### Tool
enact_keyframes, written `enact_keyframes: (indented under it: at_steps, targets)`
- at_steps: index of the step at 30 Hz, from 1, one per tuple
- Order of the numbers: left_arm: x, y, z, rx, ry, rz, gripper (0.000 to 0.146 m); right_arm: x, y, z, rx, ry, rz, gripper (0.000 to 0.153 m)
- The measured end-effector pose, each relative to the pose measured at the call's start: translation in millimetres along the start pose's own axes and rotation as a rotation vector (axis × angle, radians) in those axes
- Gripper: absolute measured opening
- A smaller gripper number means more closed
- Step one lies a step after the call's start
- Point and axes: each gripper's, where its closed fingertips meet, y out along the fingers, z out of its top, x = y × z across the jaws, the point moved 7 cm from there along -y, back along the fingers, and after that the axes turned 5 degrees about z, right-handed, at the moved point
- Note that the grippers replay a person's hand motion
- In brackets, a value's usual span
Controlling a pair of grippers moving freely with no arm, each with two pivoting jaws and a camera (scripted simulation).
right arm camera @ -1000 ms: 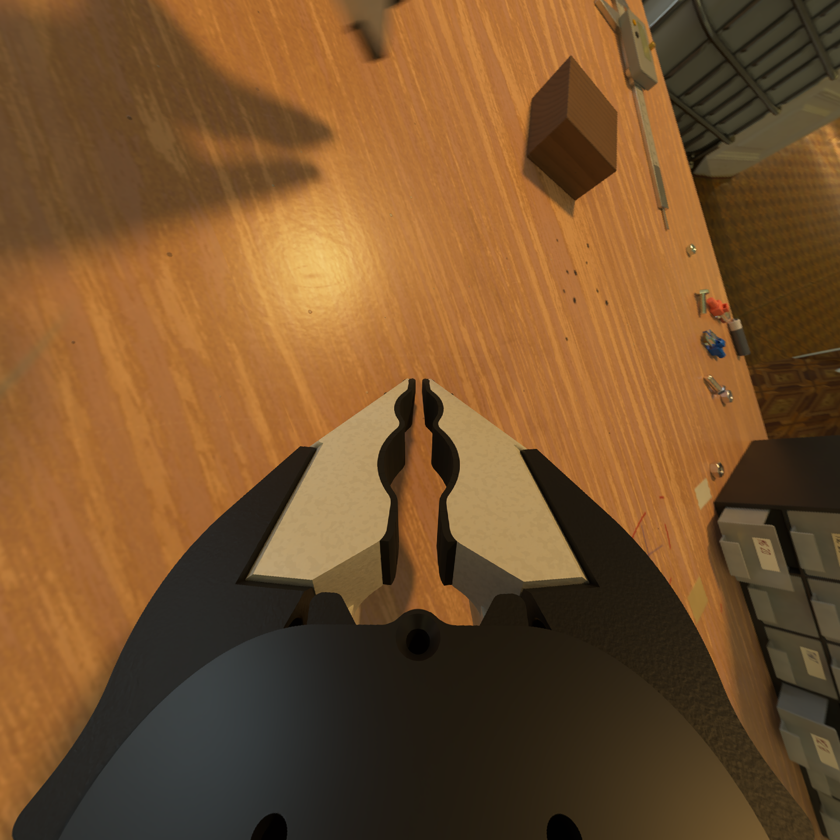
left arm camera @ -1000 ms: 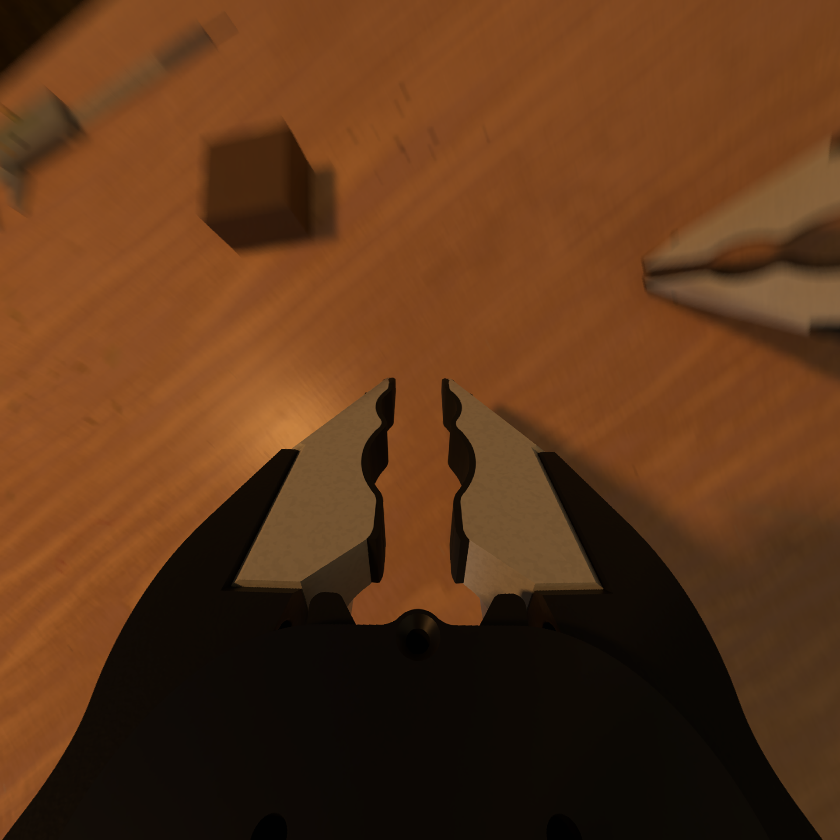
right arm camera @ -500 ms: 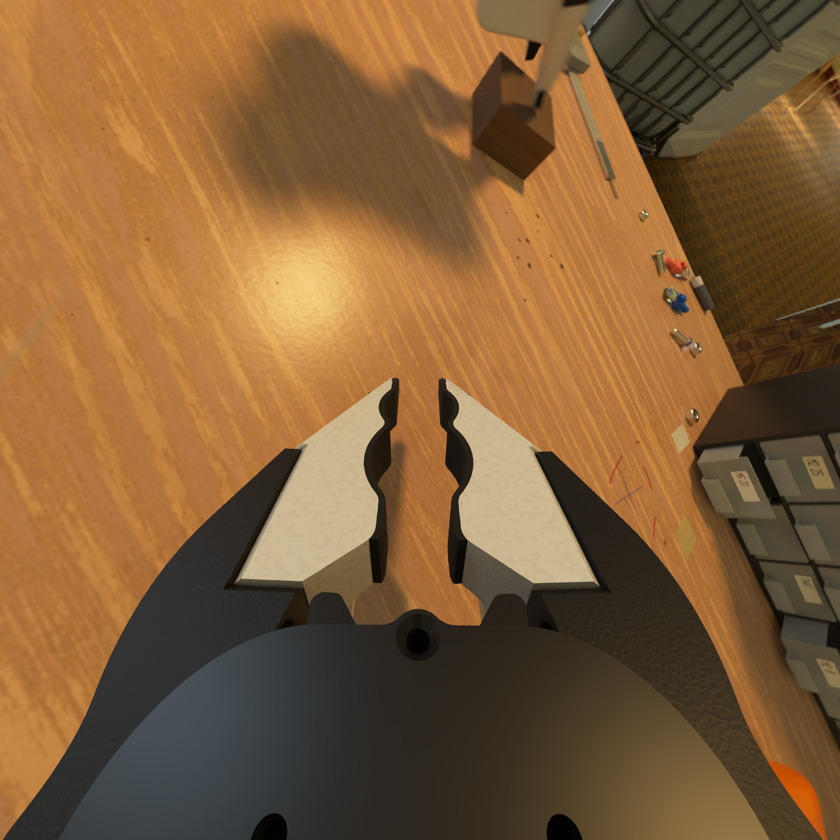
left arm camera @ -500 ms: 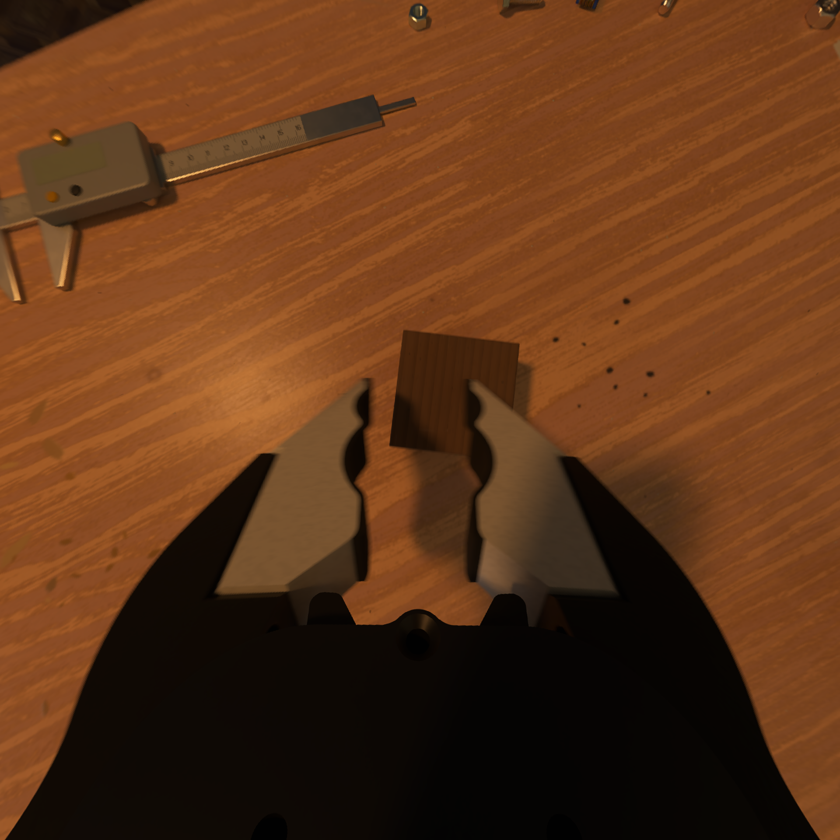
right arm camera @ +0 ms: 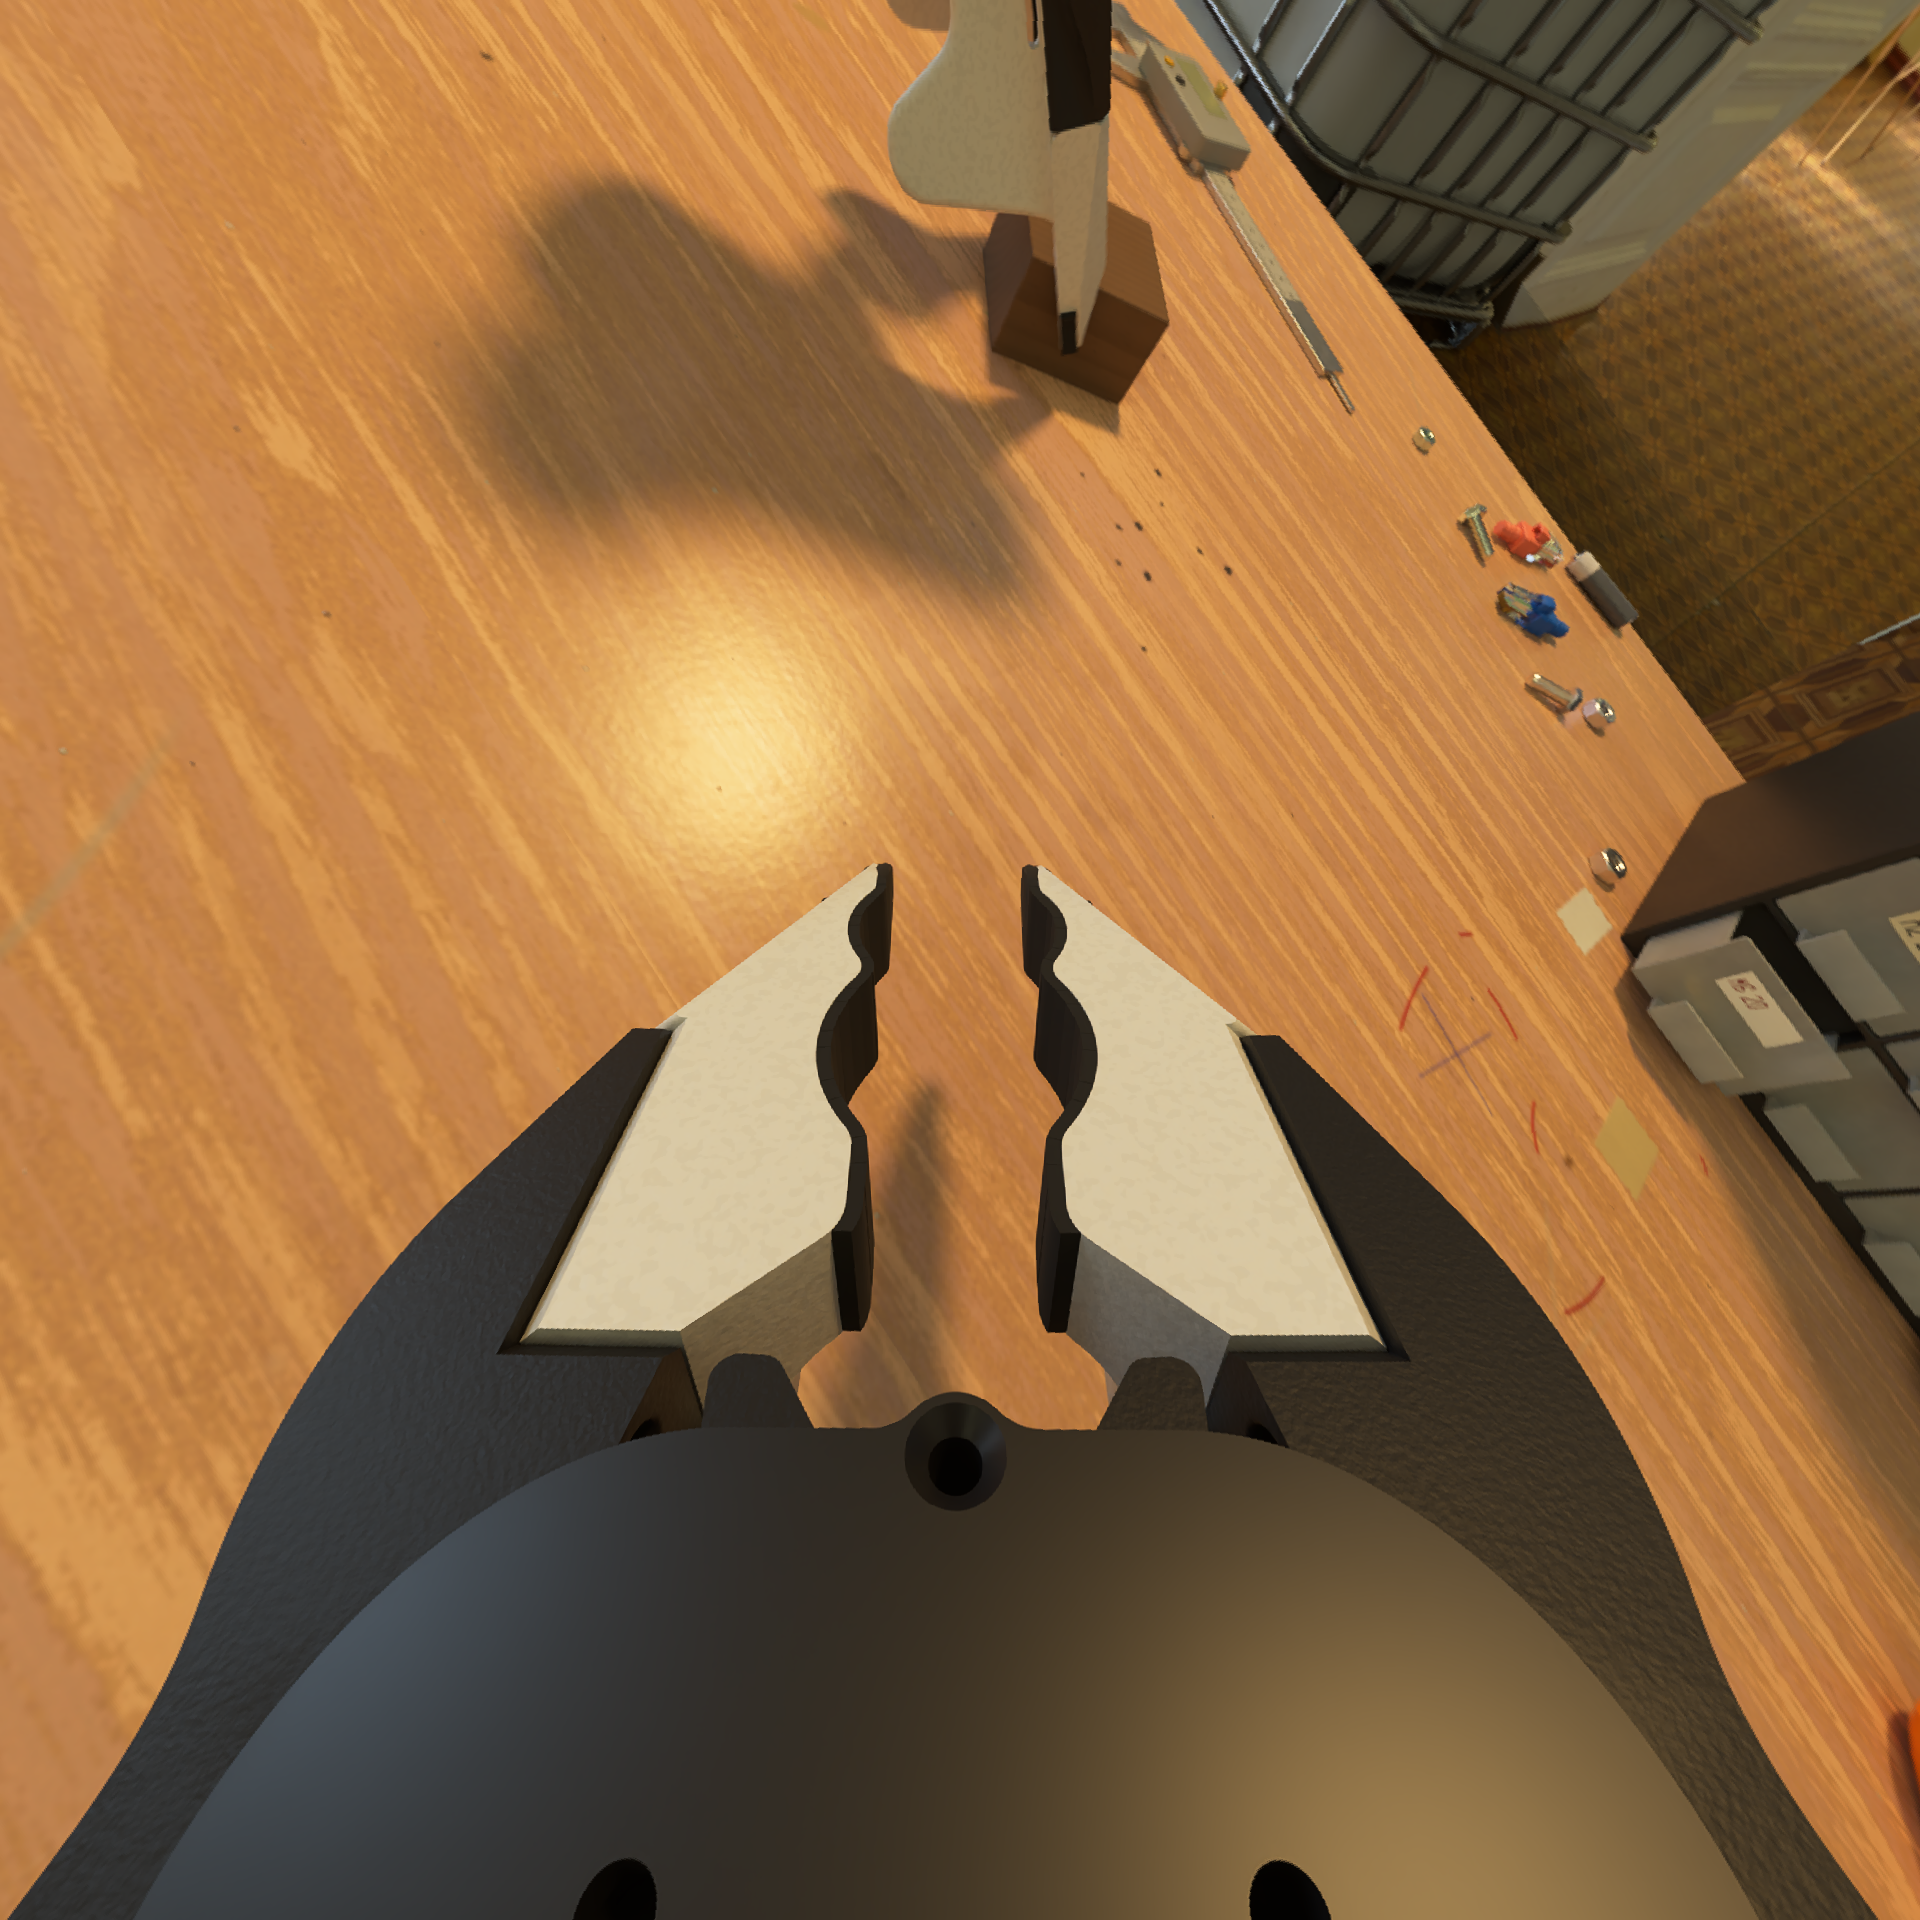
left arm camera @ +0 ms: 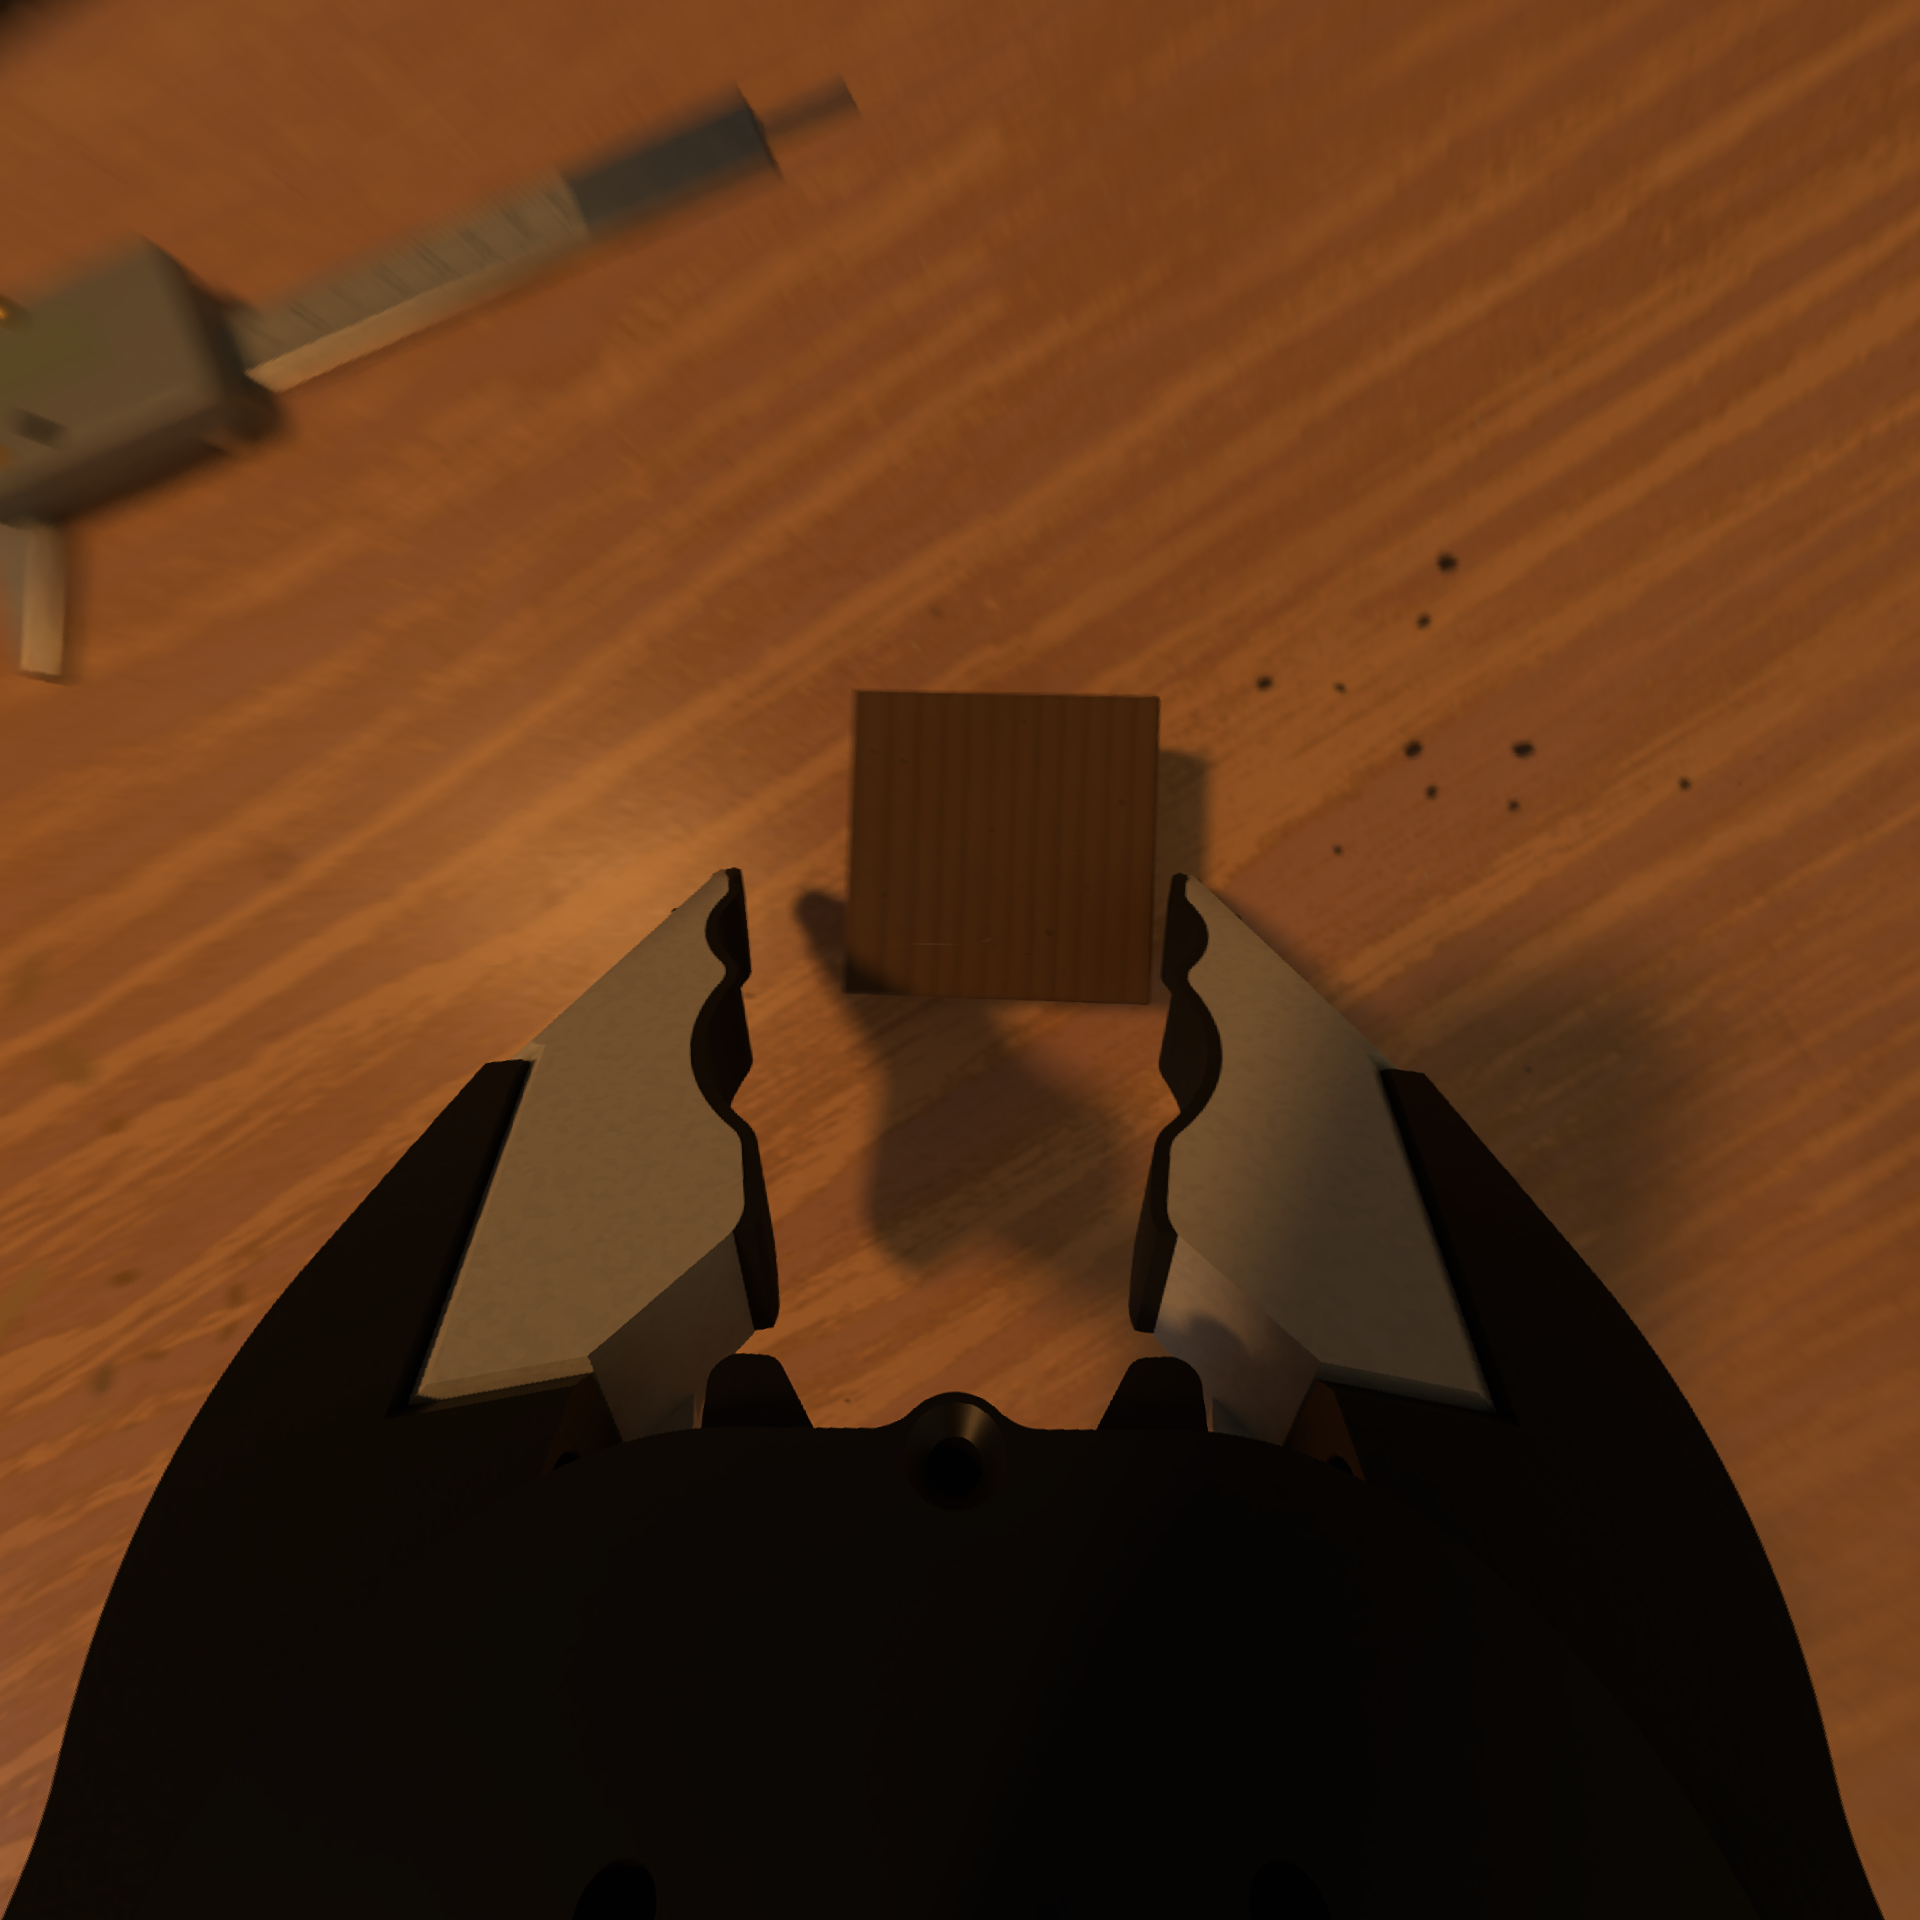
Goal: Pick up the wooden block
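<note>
The wooden block (left arm camera: 1003, 847) is a dark brown cube on the wooden table (left arm camera: 1455, 364), seen from above in the left wrist view. My left gripper (left arm camera: 956, 888) is open wide and hangs over it. The right fingertip is level with the block's right edge and the left fingertip stands apart from its left edge. In the right wrist view the block (right arm camera: 1122, 312) is far ahead, partly hidden by the left gripper's fingers (right arm camera: 1075, 208) that reach down around it. My right gripper (right arm camera: 956, 878) is open, empty and well away from the block.
A grey caliper (left arm camera: 156, 384) lies beyond the block to the left; it also shows in the right wrist view (right arm camera: 1195, 104). Small screws and coloured connectors (right arm camera: 1527, 582) lie near the table's right edge. A drawer cabinet (right arm camera: 1787, 997) stands at the right, a wire-caged container (right arm camera: 1455, 125) behind.
My left gripper has swung over the block, opened much wider and now straddles it. My right gripper has opened from nearly shut, and its view has shifted.
</note>
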Motion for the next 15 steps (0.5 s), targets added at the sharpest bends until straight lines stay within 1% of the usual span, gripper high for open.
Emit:
enact_keyframes:
  at_steps: [1,2,3,5,6,7,9,11,13,15]
  targets:
    - [2.0,5.6,-0.2,-0.061,-0.002,-0.049,0.077,0.5,-1.7,-1.6,-0.009,-0.001,-0.005,0.025]
    - [3.4,7.1,-0.2,-0.055,0.002,-0.055,0.066,1.2,-3.5,-3.2,-0.018,-0.002,-0.012,0.025]
    - [5.9,5.8,-2.2,-0.045,0.023,-0.048,0.063,2.0,-5.3,-4.9,-0.023,-0.002,-0.018,0.025]
    - [10.9,-6.7,-4.6,-0.031,0.067,-0.013,0.063,3.2,-8.6,-7.3,-0.026,0.004,-0.027,0.026]
    - [14.6,-20.5,-5.1,0.011,0.081,0.009,0.063,3.2,-10.0,-7.5,-0.018,0.008,-0.026,0.026]
    - [21.2,-39.5,-7.0,0.064,0.09,0.002,0.063,2.8,-11.0,-7.0,-0.005,0.009,-0.02,0.027]
    - [42.7,-83.4,-17.9,0.158,0.121,-0.109,0.063,0.6,-11.8,-3.7,0.027,0.009,0.001,0.029]
    - [69.9,-123.8,-44.5,0.191,0.223,-0.247,0.063,-3.5,-9.1,2.6,0.068,-0.014,0.036,0.032]
    - [94.7,-151.4,-81.6,0.176,0.33,-0.342,0.063,-7.1,-0.6,10.1,0.096,-0.068,0.075,0.036]
    - [114.2,-165.3,-119.9,0.139,0.384,-0.414,0.063,-10.3,13.3,17.1,0.083,-0.108,0.097,0.036]
